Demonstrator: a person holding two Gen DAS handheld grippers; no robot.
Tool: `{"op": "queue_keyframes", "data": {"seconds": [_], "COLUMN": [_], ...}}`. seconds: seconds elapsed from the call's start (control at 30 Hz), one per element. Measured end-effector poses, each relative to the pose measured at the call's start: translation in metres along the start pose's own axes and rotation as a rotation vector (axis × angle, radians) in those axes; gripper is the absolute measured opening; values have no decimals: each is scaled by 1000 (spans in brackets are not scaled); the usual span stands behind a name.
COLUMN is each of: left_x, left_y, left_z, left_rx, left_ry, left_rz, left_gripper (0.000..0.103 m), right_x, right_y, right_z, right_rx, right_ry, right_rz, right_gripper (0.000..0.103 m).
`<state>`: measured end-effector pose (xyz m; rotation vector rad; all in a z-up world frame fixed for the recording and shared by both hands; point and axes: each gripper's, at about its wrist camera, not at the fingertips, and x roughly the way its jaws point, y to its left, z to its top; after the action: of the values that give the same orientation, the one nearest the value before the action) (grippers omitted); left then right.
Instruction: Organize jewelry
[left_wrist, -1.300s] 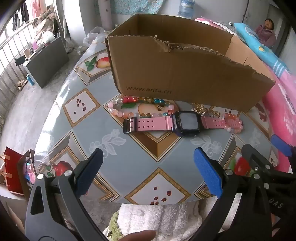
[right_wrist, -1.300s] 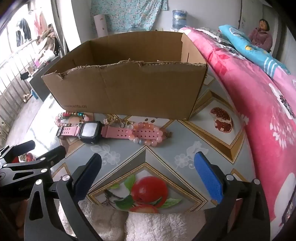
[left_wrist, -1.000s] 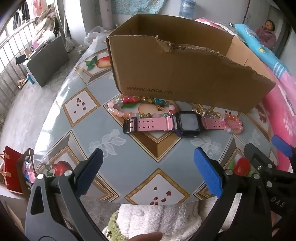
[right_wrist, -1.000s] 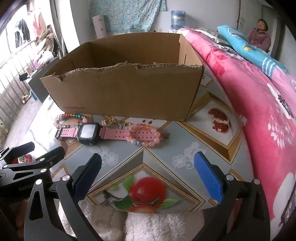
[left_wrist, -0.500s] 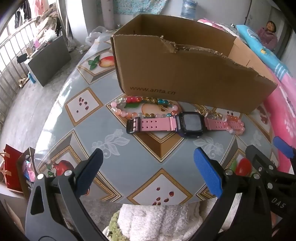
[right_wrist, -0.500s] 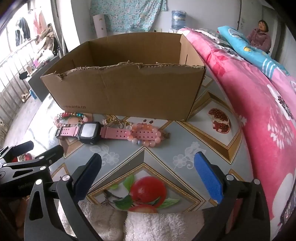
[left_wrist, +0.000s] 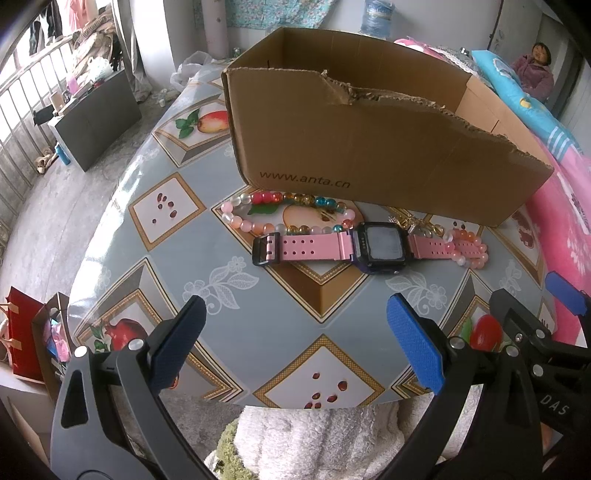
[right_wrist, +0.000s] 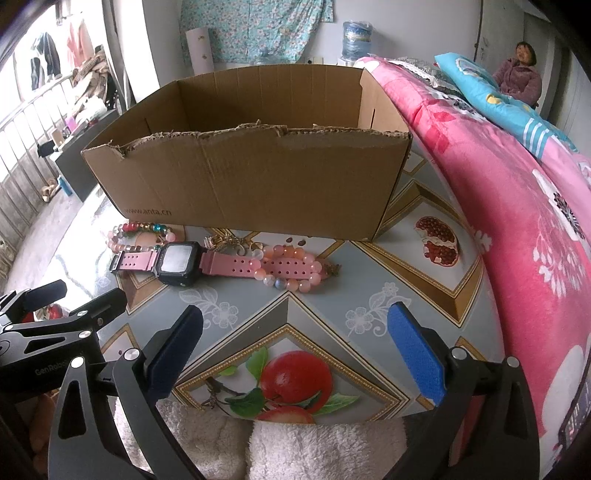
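Both grippers, left gripper and right gripper, hang wide open, empty. Left view has crept closer; pink watch lies at 12 o'clock, before cardboard box. Nothing sorted yet.

A pink floral blanket lies along the surface's right edge. A water jug (blue) stands by the far wall, and a red bag sits on the floor.
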<state>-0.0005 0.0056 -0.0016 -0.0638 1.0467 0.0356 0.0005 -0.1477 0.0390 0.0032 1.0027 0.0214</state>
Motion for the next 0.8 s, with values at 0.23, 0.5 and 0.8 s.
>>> {"op": "queue_keyframes", "data": {"seconds": [0.23,0.5,0.8], "left_x": [0,1,3], "left_y": [1,1,3], "left_z": [-1,-2,-2], "left_rx": [1,1,1], "left_ry": [1,5,5], "left_rz": [3,3,4], "left_gripper": [95,95,95], "right_x": [0,0,-1], "right_y": [0,0,-3], "right_z": [0,0,-1], "right_rx": [-1,-2,-2], "right_ry": [4,3,1], "right_rz": [-2,-5,-12], "right_gripper": [98,98,98]}}
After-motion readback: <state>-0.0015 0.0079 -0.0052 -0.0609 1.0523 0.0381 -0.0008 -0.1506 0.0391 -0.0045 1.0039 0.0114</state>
